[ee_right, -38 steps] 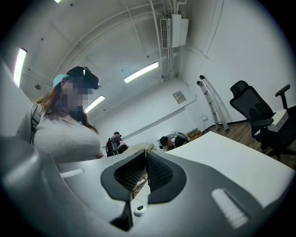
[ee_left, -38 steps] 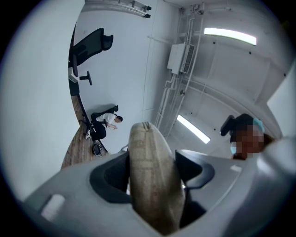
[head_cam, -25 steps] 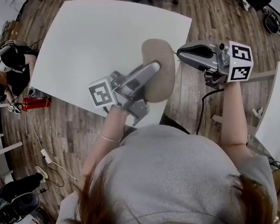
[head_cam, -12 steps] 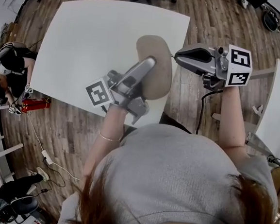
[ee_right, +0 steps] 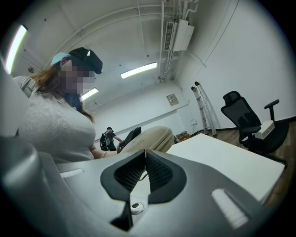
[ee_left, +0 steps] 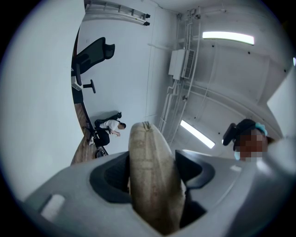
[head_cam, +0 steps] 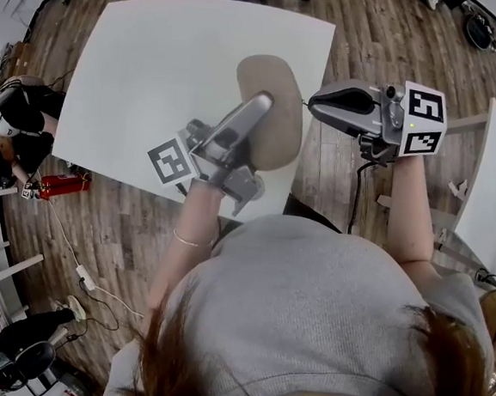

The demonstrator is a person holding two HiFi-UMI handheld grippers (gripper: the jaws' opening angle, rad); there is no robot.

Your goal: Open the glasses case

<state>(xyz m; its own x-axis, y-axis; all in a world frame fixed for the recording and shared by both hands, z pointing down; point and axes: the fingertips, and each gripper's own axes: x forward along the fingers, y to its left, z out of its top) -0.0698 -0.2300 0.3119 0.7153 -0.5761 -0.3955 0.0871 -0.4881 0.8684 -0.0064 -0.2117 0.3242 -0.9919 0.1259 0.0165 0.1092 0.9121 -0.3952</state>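
We see the tan glasses case (head_cam: 282,122) raised over the near right corner of the white surface (head_cam: 155,73), gripped edge-on by the left gripper (head_cam: 260,108). In the left gripper view its 2 jaws stand well apart, 1 on each broad face of the case (ee_left: 150,162), pads pressed against the fabric and the seam running up between them. The right gripper (head_cam: 312,104) hangs just off the surface's right edge, over the wooden floor (head_cam: 345,175), with its tip pointing at the case's right rim. In the right gripper view its 2 jaws (ee_right: 144,155) meet. A thin strand shows at their tips, and we cannot tell whether it is pinched. Beyond them lies the case (ee_right: 150,139), above the surface (ee_right: 222,157).
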